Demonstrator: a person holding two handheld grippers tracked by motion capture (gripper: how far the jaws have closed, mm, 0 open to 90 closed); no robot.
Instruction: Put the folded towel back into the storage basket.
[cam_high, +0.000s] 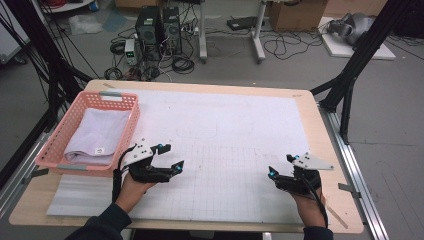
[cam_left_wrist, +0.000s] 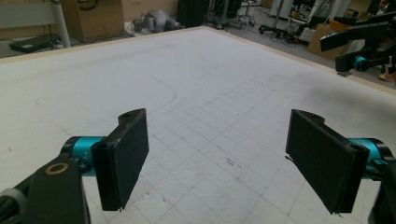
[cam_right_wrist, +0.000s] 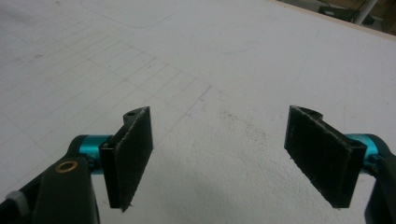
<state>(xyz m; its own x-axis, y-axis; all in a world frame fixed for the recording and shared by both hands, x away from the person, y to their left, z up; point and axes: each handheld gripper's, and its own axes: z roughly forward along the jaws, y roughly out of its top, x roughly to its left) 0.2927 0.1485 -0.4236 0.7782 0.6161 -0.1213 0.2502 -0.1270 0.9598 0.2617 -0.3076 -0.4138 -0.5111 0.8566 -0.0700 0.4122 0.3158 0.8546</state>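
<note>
Inside the pink basket (cam_high: 75, 117), just beside your left gripper (cam_high: 172, 156), the white towel (cam_high: 97, 135) lies folded, small tag showing. Right gripper (cam_high: 281, 165) well apart from basket. Both jaws spread, empty.

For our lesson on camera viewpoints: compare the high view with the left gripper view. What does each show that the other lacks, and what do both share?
High view alone: a pink basket at the table's left edge with a folded white cloth inside, the person's forearms, and the left hand-held gripper seen whole from above.

Left gripper view alone: a close look at the inner faces of that gripper's two black pads, wide apart with nothing between them.

Both: the white gridded mat with its faint curved line, and the right hand-held gripper, open.
</note>
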